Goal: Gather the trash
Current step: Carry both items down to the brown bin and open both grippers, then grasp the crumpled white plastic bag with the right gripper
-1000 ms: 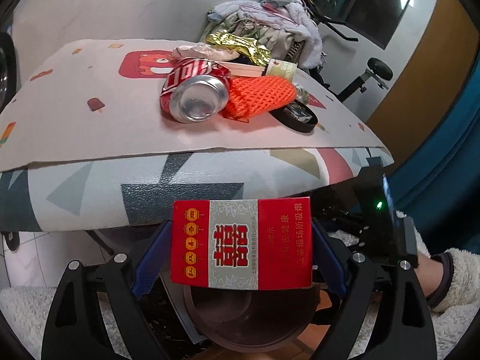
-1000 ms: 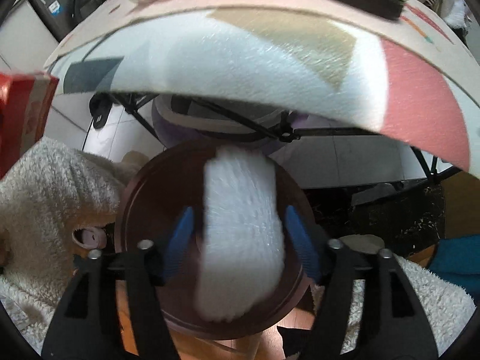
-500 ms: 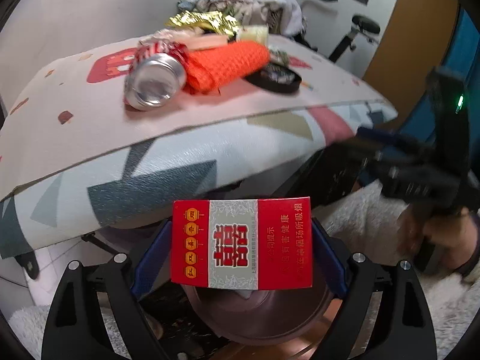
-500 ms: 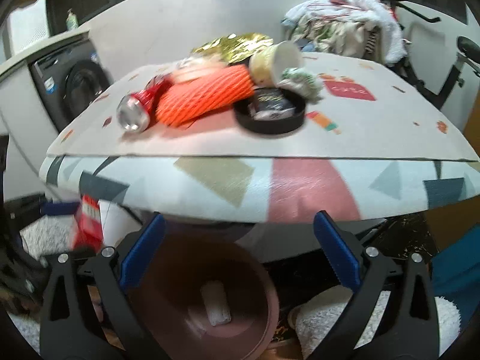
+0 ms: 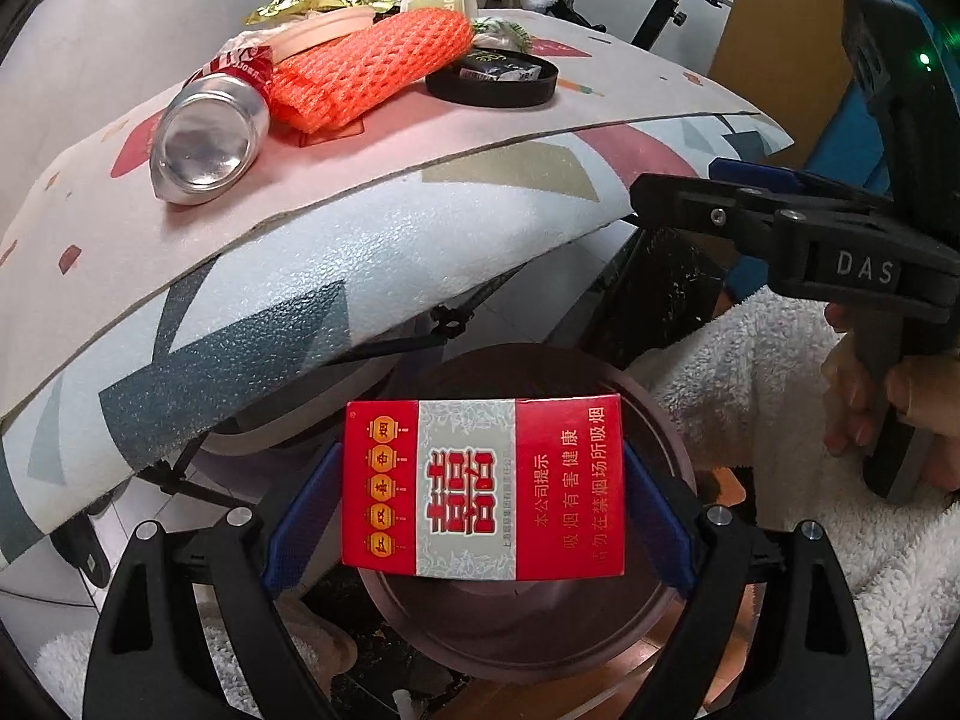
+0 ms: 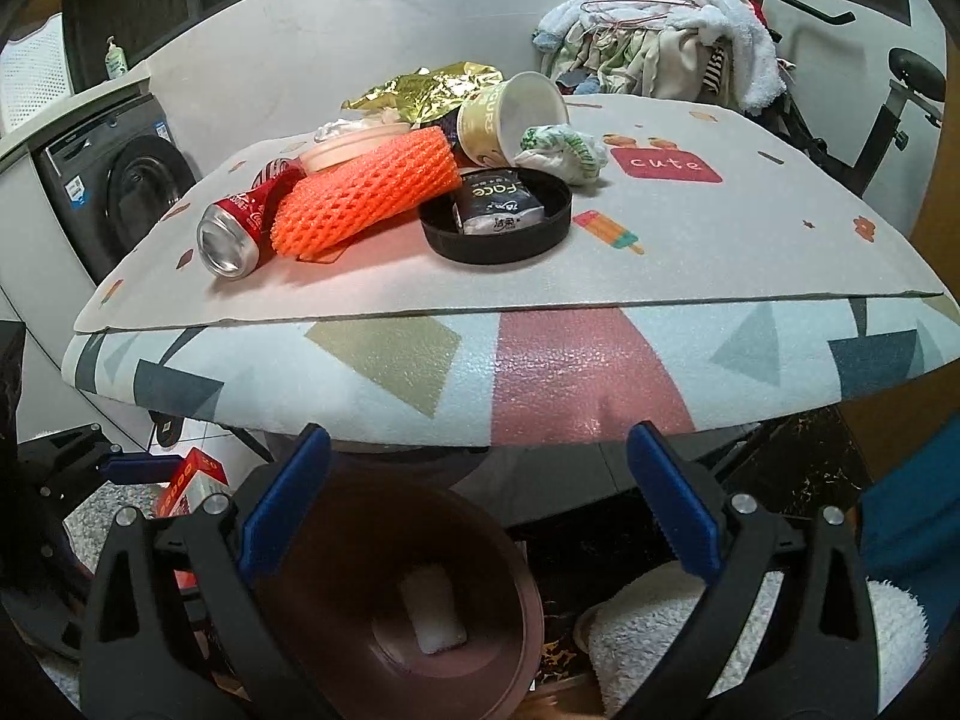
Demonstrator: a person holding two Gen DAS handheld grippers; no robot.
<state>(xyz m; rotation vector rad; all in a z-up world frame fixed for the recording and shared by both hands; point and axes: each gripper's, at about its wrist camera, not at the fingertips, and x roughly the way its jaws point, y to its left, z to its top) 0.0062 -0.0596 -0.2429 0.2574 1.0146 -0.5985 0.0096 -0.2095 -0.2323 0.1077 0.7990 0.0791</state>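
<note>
My left gripper (image 5: 483, 489) is shut on a red and grey cigarette pack (image 5: 480, 492), held flat just above the brown bin (image 5: 510, 636) below the table's edge. In the right wrist view the right gripper (image 6: 477, 498) stands open and empty over the same bin (image 6: 504, 612), where a white piece (image 6: 433, 612) lies on the bottom. The pack (image 6: 192, 483) shows at far left there. On the table lie a red can (image 6: 237, 228), an orange foam net (image 6: 366, 198), a black lid (image 6: 498, 240) with a packet, a paper cup (image 6: 510, 114) and gold foil (image 6: 426, 87).
The patterned table (image 6: 720, 240) overhangs the bin, with its folding legs underneath. A washing machine (image 6: 120, 192) stands at the left, a clothes pile (image 6: 672, 48) and an exercise bike (image 6: 900, 96) behind. A person's fleecy white sleeve (image 5: 780, 372) lies beside the bin.
The right gripper opened, let the white piece fall into the bin and rose, so the tabletop came into view. The left gripper carried the pack over the bin.
</note>
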